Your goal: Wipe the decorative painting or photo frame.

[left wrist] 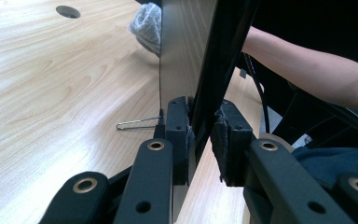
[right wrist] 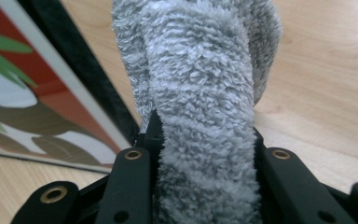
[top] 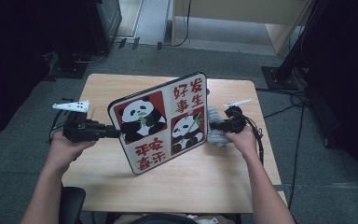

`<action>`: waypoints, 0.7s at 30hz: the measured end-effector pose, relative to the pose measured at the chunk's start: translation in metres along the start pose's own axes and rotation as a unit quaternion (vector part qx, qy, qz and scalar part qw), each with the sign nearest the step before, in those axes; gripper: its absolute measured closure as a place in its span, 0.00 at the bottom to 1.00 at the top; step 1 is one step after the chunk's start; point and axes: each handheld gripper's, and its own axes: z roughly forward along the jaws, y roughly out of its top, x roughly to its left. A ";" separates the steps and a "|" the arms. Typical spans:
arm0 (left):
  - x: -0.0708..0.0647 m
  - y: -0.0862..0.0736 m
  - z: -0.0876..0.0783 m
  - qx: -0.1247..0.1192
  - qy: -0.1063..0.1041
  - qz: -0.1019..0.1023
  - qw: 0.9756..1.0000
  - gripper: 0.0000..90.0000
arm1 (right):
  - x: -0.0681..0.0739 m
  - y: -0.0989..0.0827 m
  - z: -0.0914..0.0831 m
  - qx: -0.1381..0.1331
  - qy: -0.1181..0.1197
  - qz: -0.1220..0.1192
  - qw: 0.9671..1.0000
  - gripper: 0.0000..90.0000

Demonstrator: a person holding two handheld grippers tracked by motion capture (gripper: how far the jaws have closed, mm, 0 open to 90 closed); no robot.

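Observation:
A framed panda picture (top: 161, 121) with red and white squares and red characters stands tilted above the wooden table (top: 121, 84). My left gripper (top: 116, 134) is shut on the frame's left edge (left wrist: 205, 93), one pad on each face. A fluffy grey cloth (top: 216, 128) hangs bunched by the picture's right edge. The right gripper (top: 214, 126) is shut on this cloth (right wrist: 205, 116), with the frame's black border (right wrist: 74, 65) just left of it. The cloth's lower end rests near the table.
A bent wire clip (left wrist: 137, 124) lies on the table behind the frame. A cable hole (left wrist: 67, 11) sits near the far table edge. Cables trail off the right side (top: 298, 112). Dark stands and furniture ring the table on the carpet.

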 end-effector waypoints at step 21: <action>-0.005 0.000 0.000 0.002 0.015 -0.003 1.000 0.86 | -0.052 0.012 -0.014 -0.041 -0.079 0.039 0.995 0.74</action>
